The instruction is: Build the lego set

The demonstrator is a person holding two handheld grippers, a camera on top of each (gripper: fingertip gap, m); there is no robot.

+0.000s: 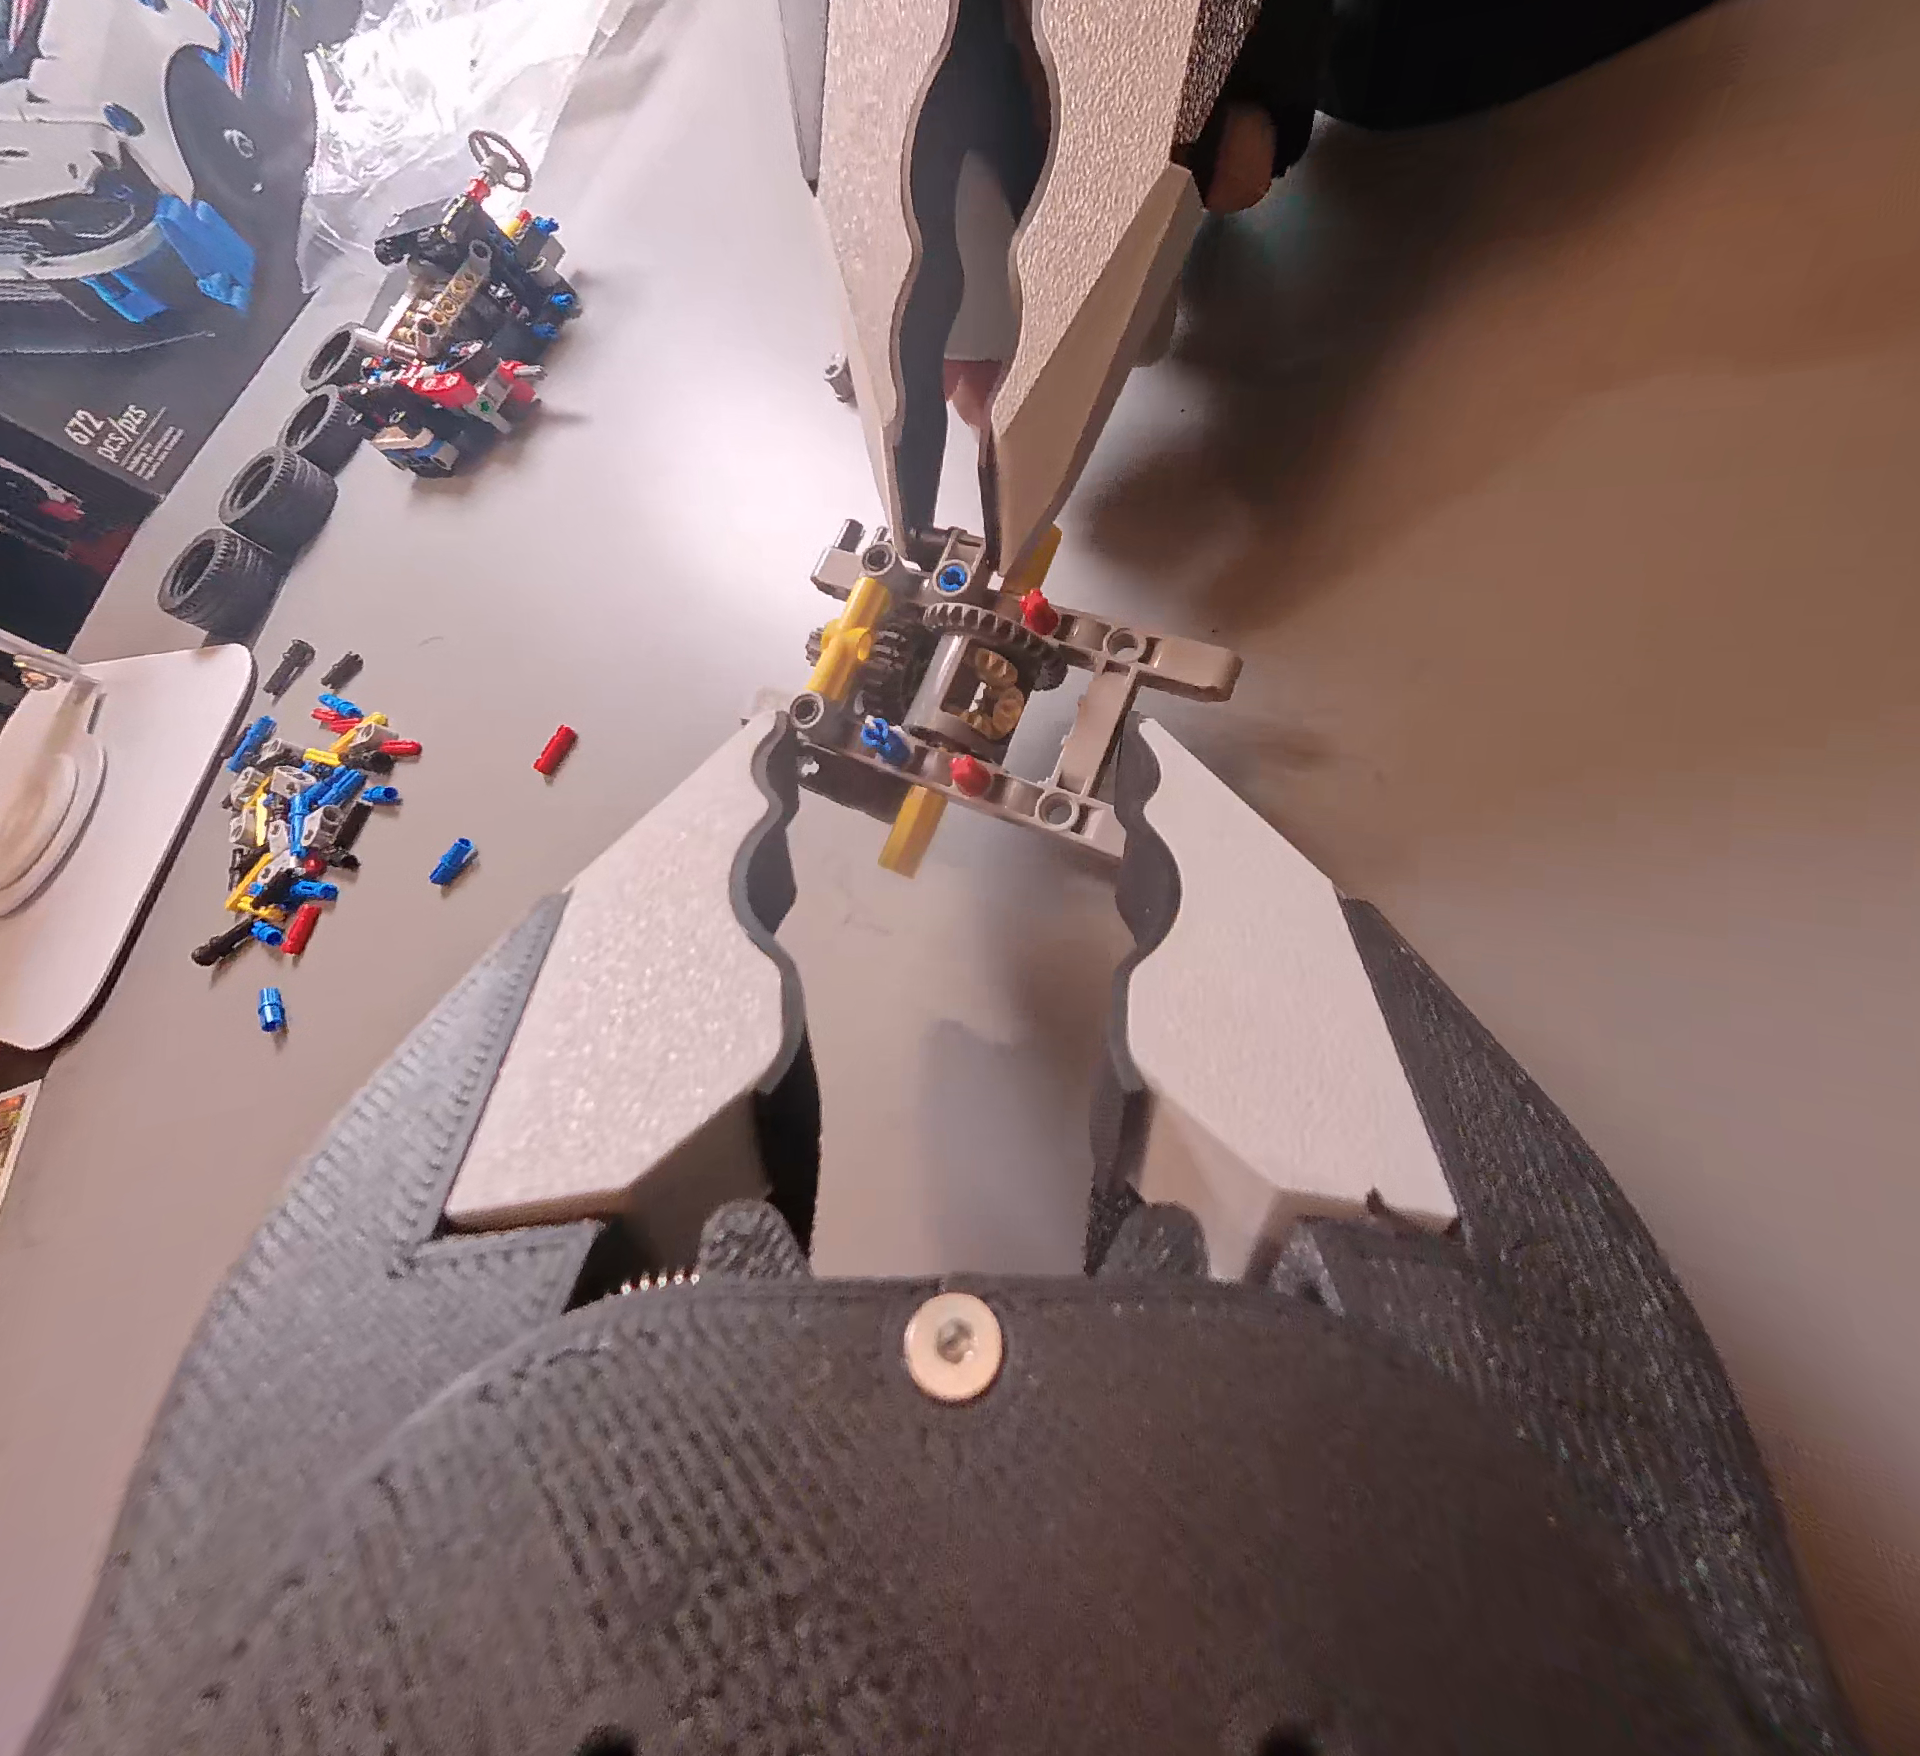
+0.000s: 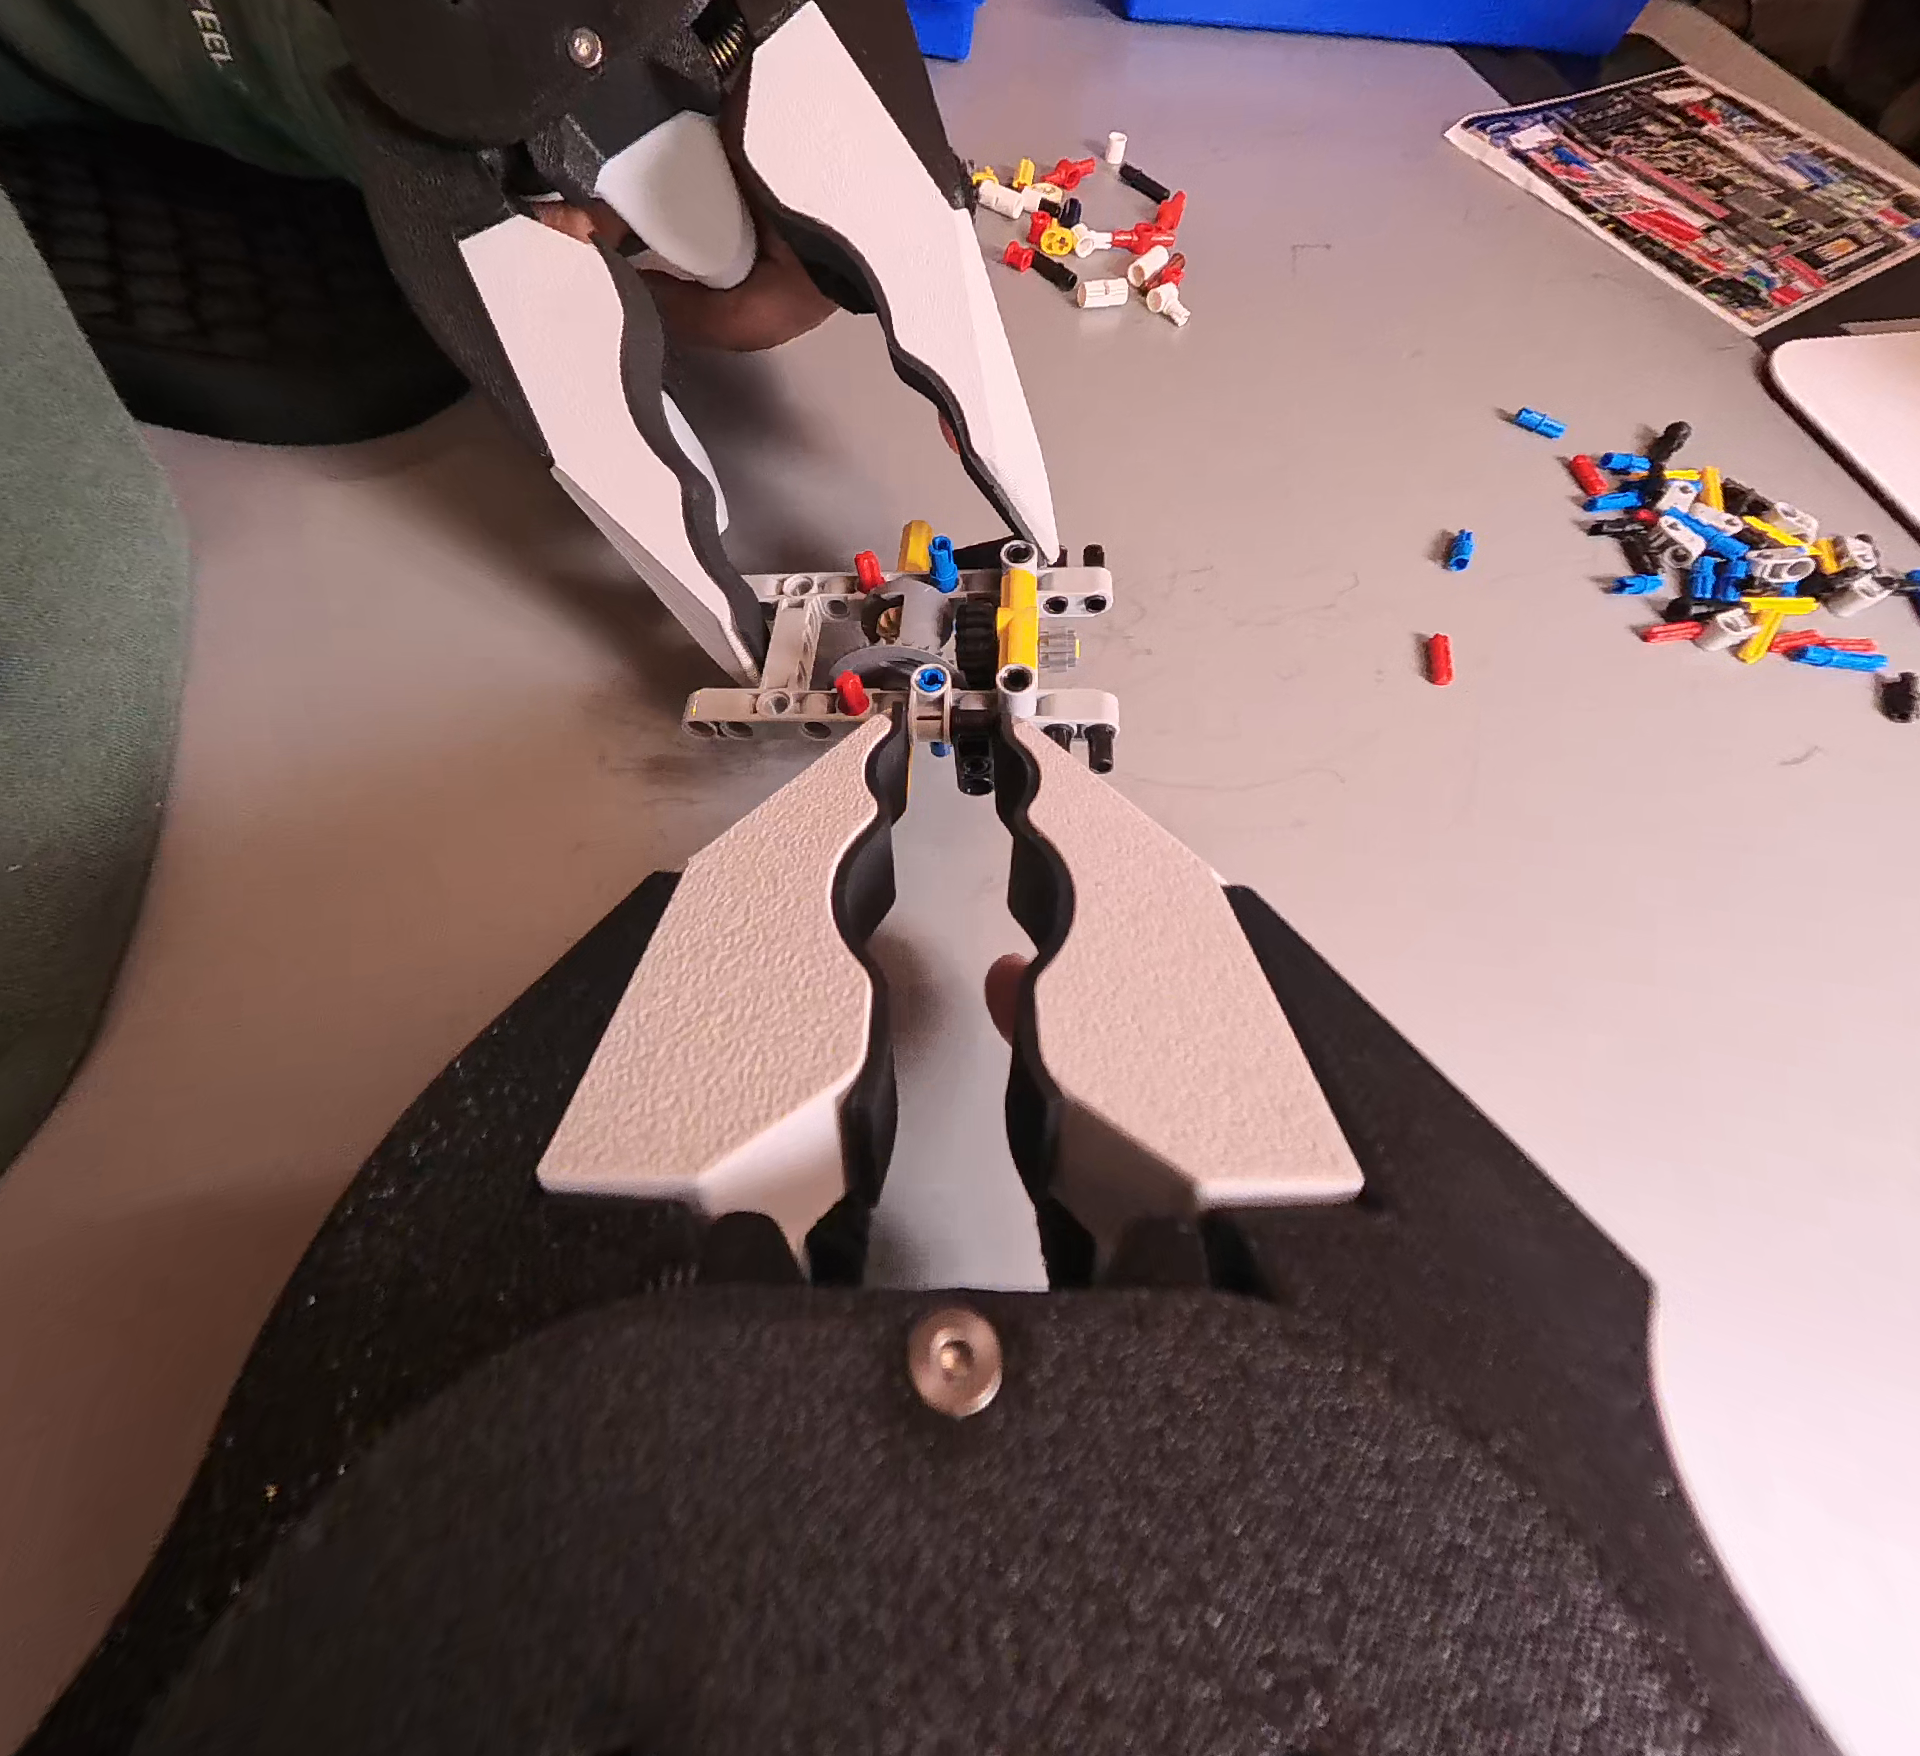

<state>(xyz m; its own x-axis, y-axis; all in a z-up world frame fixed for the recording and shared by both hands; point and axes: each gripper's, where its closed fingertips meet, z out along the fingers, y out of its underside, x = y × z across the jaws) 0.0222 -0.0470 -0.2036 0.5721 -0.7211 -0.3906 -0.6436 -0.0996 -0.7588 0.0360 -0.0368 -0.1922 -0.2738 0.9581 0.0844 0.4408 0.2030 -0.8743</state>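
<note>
Grey lego frame [image 1: 1023, 698] (with gears and yellow bars inside) sits on the table [image 1: 644, 480] between both grippers. The left gripper [image 1: 951, 740] is spread wide around its sides. The right gripper [image 2: 951, 719] is almost closed, pinching a small piece on its edge.

print on set box [image 1: 114, 449] | lettering on green sleeve [image 2: 203, 23] | printed booklet [image 2: 1704, 189]

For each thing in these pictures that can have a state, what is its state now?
Left gripper: open wide, fingers spanning the frame's ends.
Right gripper: nearly shut, tips at a small part on the frame's near edge; a grip cannot be confirmed.
Frame: part-built, flat on the table.
Chassis: part-built, lying apart, untouched.
Tyres: loose, in a row.
Pin pile: loose, scattered.
Bag: torn open.
</note>
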